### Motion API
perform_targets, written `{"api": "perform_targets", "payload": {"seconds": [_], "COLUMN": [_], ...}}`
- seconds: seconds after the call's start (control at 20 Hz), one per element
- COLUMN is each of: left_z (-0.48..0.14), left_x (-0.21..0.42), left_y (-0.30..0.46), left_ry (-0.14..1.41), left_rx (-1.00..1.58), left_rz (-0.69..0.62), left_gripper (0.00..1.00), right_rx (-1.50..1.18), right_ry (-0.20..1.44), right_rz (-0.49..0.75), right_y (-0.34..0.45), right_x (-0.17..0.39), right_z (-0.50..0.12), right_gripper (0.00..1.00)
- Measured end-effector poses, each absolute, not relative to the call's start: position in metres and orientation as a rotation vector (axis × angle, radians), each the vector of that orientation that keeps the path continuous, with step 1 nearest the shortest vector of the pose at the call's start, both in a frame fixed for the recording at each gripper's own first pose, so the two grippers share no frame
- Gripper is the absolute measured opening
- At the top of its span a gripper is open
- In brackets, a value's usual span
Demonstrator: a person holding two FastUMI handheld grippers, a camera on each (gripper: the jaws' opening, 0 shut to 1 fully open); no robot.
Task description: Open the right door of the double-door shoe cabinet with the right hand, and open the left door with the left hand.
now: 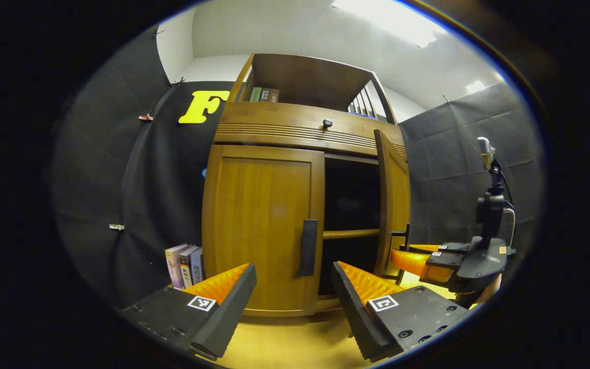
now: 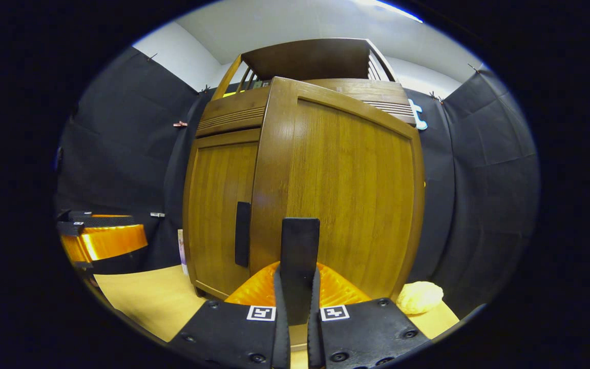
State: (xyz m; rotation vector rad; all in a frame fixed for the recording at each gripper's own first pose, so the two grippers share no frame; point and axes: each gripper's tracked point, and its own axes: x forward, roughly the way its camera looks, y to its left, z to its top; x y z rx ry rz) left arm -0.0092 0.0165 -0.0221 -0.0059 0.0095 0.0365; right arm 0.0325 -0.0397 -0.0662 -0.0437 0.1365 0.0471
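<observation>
The wooden shoe cabinet [image 1: 295, 128] stands straight ahead in the left gripper view. Its left door [image 1: 261, 225] is closed, with a dark vertical handle [image 1: 309, 247] on its right edge. My left gripper [image 1: 293, 271] is open just in front of that handle, touching nothing. The right door [image 1: 392, 200] is swung out, baring a dark inside with a shelf [image 1: 351, 233]. In the right gripper view, my right gripper [image 2: 299, 287] is shut on the right door's dark handle [image 2: 300, 246], with the door panel [image 2: 346, 189] close ahead. The right gripper [image 1: 402, 256] also appears in the left gripper view, at that door's edge.
Several books [image 1: 185, 264] stand on the floor against the cabinet's left side, and more books [image 1: 264, 94] sit on its top shelf. A drawer with a small knob [image 1: 327, 123] runs above the doors. A pale yellow lump [image 2: 419, 297] lies by the cabinet's right foot.
</observation>
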Motion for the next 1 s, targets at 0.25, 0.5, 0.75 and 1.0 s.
{"api": "perform_targets", "payload": {"seconds": [0.25,0.5,0.75,1.0], "left_z": [-0.026,-0.024,-0.027,-0.029], "left_x": [-0.001,0.005,0.008,0.016], "left_y": [-0.015,-0.035,-0.060,-0.074], "left_ry": [0.011,0.001,0.000,0.001], "left_rx": [-0.027,-0.031,-0.058,-0.069], "left_rz": [-0.020,-0.035,-0.080,-0.081], "left_gripper": [0.93,0.92,0.92,0.92], "right_rx": [-0.053,-0.051,-0.073,-0.095], "right_ry": [0.130,0.123,0.110,0.103], "right_rz": [0.047,0.029,-0.029,-0.069], "right_y": [-0.058,-0.079,-0.109,-0.133], "right_x": [0.009,-0.013,-0.034,-0.047], "right_z": [-0.058,-0.052,-0.042,-0.038], "right_gripper": [0.17,0.17,0.12,0.16]}}
